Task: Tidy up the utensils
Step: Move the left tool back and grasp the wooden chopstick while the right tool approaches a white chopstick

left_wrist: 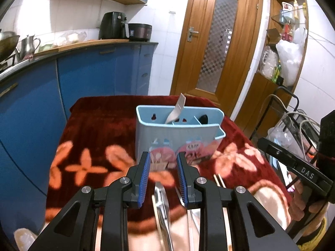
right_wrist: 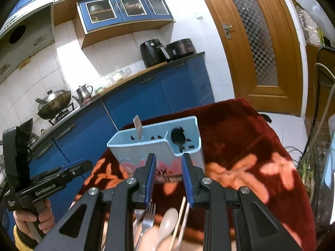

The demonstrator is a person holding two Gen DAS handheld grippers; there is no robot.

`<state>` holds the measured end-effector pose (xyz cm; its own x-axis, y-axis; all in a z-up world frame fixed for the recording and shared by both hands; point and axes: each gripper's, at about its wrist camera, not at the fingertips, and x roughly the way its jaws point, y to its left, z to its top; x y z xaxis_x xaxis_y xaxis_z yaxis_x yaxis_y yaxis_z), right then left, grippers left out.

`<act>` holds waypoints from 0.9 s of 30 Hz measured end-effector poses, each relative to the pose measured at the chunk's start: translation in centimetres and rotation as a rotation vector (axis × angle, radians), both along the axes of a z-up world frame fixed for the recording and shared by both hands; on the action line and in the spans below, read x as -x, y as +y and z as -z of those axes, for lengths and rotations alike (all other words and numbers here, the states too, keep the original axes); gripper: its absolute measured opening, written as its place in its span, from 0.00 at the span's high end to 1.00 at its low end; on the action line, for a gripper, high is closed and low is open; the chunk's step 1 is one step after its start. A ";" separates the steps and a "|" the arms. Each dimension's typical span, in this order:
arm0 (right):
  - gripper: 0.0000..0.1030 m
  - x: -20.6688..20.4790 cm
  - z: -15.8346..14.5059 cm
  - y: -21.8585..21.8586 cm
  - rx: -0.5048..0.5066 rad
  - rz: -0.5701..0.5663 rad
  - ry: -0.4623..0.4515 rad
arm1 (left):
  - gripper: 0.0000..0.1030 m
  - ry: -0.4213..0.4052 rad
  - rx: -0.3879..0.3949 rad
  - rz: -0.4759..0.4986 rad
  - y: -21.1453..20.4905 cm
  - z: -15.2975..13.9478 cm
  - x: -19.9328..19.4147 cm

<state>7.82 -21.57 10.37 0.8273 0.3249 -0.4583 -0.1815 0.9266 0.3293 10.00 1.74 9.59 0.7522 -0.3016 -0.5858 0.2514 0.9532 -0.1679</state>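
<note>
Red floral cloth point(left_wrist: 92, 125) covers the table in the left wrist view, where the left gripper point(left_wrist: 163, 163) hovers part open and empty above a steel utensil point(left_wrist: 162, 205) lying lengthwise toward the light-blue caddy point(left_wrist: 178, 133); a hasty descent could skid it. From the right wrist, the right gripper point(right_wrist: 168, 165), likewise parted and empty, overlooks a loose fork point(right_wrist: 147, 217), spoon point(right_wrist: 167, 223) and chopsticks point(right_wrist: 181, 215) pointing at the caddy, whose 1 upright fork point(right_wrist: 137, 128) could snag insertions.

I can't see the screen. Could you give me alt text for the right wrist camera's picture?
A light blue utensil holder stands on a red flowered cloth, with a fork upright in one compartment and a black spoon in another. The right gripper, empty with its jaws apart, points at it over loose cutlery.
</note>
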 end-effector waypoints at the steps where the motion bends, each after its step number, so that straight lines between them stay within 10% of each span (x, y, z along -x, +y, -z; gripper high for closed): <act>1: 0.73 0.4 0.1 -0.1 0.003 0.003 0.010 | 0.74 0.007 -0.001 0.000 0.1 0.1 0.4; 27: 0.73 5.3 5.6 -1.5 0.014 0.006 0.212 | 0.74 0.298 -0.107 0.009 -0.6 8.1 2.8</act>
<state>2.48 -23.09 4.78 0.7135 0.3130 -0.6268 -0.1040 0.9321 0.3470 7.25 1.12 1.47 0.5400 -0.2323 -0.8090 0.2144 0.9674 -0.1347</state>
